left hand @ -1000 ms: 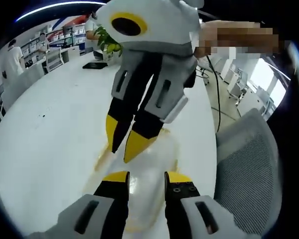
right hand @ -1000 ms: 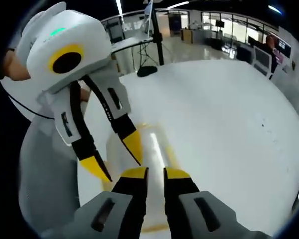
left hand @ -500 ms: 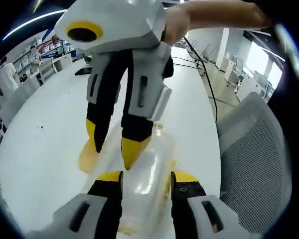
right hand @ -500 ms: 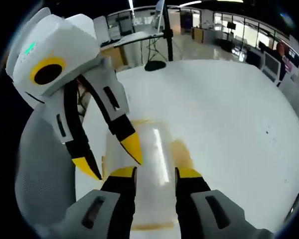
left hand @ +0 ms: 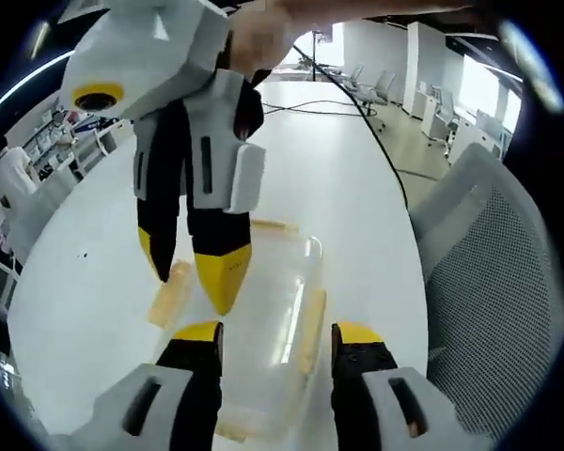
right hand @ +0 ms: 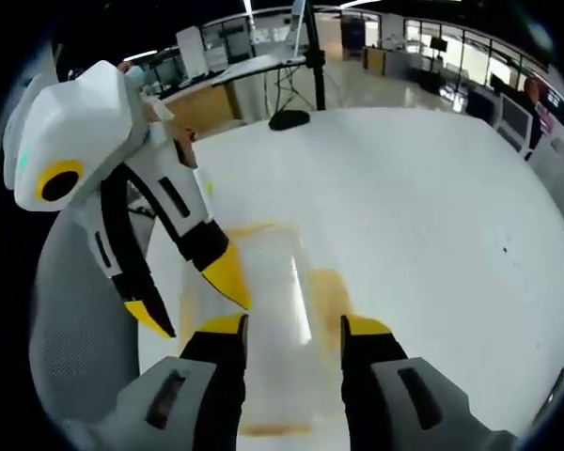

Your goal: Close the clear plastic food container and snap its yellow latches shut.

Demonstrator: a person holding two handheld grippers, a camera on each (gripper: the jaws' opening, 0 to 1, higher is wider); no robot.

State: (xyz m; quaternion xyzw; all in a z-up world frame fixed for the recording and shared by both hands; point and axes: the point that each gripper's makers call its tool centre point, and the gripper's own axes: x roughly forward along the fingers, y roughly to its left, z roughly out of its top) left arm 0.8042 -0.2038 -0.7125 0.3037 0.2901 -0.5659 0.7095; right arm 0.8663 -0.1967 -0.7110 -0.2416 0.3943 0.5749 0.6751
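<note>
Clear plastic food container (left hand: 263, 319): transparent, glossy, streak of glare along lid. Yellow latches (left hand: 310, 329): translucent amber plastic, smooth. White round table (left hand: 94, 282): smooth, satin sheen. Left gripper (left hand: 273, 334) and right gripper (right hand: 287, 324): white moulded plastic shells, semi-gloss; black matt jaws with yellow tips. Grey office chair (left hand: 489, 282): woven mesh back, matt, rough.

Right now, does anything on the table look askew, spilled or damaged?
Nothing stands out. The clear container sits flat on the white table, lid on, nothing spilled. One yellow latch sticks out at its side, apparently not snapped. Both grippers hover open over it.
</note>
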